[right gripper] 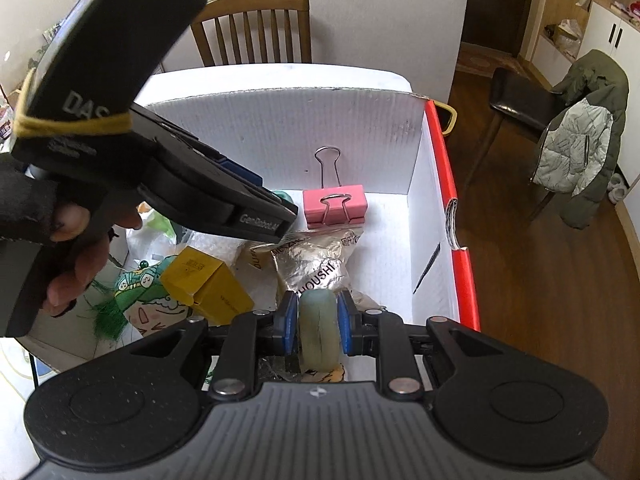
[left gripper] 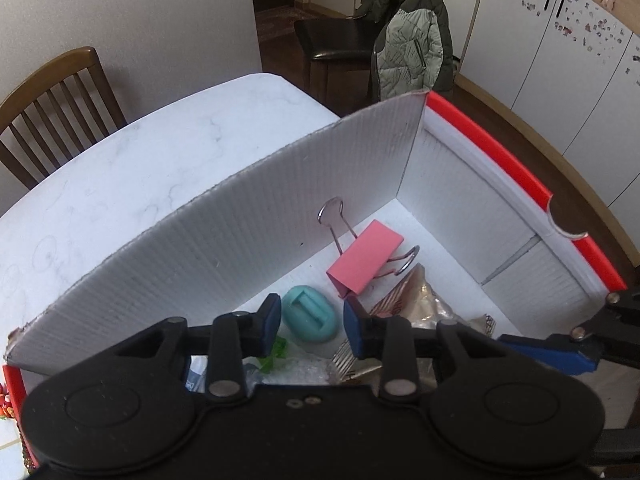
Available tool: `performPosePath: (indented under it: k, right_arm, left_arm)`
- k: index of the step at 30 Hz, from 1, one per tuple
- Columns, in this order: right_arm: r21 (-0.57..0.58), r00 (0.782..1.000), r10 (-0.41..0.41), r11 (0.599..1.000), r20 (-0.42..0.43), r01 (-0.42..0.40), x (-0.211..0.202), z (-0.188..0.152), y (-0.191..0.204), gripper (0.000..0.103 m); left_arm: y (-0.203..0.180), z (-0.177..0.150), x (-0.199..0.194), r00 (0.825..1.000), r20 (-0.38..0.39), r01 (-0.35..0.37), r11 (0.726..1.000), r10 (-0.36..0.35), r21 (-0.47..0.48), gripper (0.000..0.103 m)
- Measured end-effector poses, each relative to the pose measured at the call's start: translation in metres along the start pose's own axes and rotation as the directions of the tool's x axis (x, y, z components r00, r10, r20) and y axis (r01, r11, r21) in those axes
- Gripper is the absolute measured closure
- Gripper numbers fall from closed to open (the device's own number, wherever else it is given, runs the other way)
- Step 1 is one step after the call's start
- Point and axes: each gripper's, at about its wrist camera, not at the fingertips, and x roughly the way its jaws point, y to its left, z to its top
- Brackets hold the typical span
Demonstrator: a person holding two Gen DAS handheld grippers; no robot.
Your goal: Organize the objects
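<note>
Two grippers over the open box (left gripper: 240, 216) on the white surface (left gripper: 120, 152)

The pink binder clip (right gripper: 335, 208) lies by the far wall, long axis crosswise, one handle upright. Right gripper (right gripper: 318, 326) fingers clench a pale green wheel (right gripper: 319, 332), seen only in the right view; left gripper (left gripper: 310, 322) fingers are spread, empty, above a teal oval (left gripper: 309, 314) that the right view mostly hides

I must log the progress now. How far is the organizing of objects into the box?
Done: the pink binder clip, teal piece, foil packet and yellow carton lie in the box. In hand: the right tool grips a pale green wheel over it. Left tool is open, empty. Left: release the wheel.
</note>
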Motion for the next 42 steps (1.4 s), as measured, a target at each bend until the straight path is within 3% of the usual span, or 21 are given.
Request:
performPosePath:
  k: [5,7,9,17,21,26,30,36,39,42]
  right_arm:
    - [0.014,1.0,0.01,1.0,0.01,-0.01,-0.007,-0.001,-0.004,0.082]
    - [0.028,1.0,0.024,0.999,0.015,-0.025,-0.01,-0.001,-0.007,0.082]
    - [0.037,0.999,0.03,0.999,0.022,-0.031,-0.015,-0.002,-0.01,0.082]
    - [0.064,0.997,0.046,0.997,0.055,-0.049,-0.038,-0.003,-0.012,0.078]
    - [0.06,0.996,0.049,0.997,0.075,-0.054,-0.052,-0.002,-0.009,0.078]
    - [0.044,0.994,0.043,0.998,0.104,-0.048,-0.069,-0.003,-0.003,0.071]
    - [0.042,0.99,0.04,0.998,0.136,-0.046,-0.082,-0.003,0.002,0.052]
    - [0.029,0.985,0.055,0.998,0.163,-0.06,-0.097,-0.002,0.012,0.051]
    - [0.025,0.982,0.061,0.997,0.178,-0.067,-0.105,-0.003,0.018,0.041]
    - [0.014,0.979,0.071,0.997,0.191,-0.075,-0.114,-0.005,0.027,0.039]
  left_arm:
    - [-0.001,-0.001,-0.004,1.0,0.009,-0.001,1.0,0.001,-0.004,0.064]
    - [0.0,-0.003,-0.008,1.0,0.019,-0.003,1.0,0.003,-0.008,0.058]
    - [0.0,-0.004,-0.014,0.999,0.034,-0.009,1.0,0.009,-0.012,0.043]
    - [0.004,-0.013,-0.044,0.996,0.087,-0.002,1.0,0.004,-0.03,0.039]
    - [0.006,-0.019,-0.061,0.992,0.122,-0.004,0.999,0.009,-0.038,0.031]
    - [0.009,-0.029,-0.089,0.987,0.163,0.011,0.998,-0.002,-0.057,0.031]
    - [0.01,-0.037,-0.113,0.979,0.204,0.02,0.998,-0.006,-0.064,0.026]
    - [0.015,-0.053,-0.146,0.968,0.253,0.031,0.996,-0.008,-0.087,0.022]
    - [0.018,-0.062,-0.161,0.962,0.274,0.031,0.995,-0.003,-0.097,0.019]
    - [0.021,-0.074,-0.176,0.955,0.296,0.034,0.994,-0.003,-0.099,0.016]
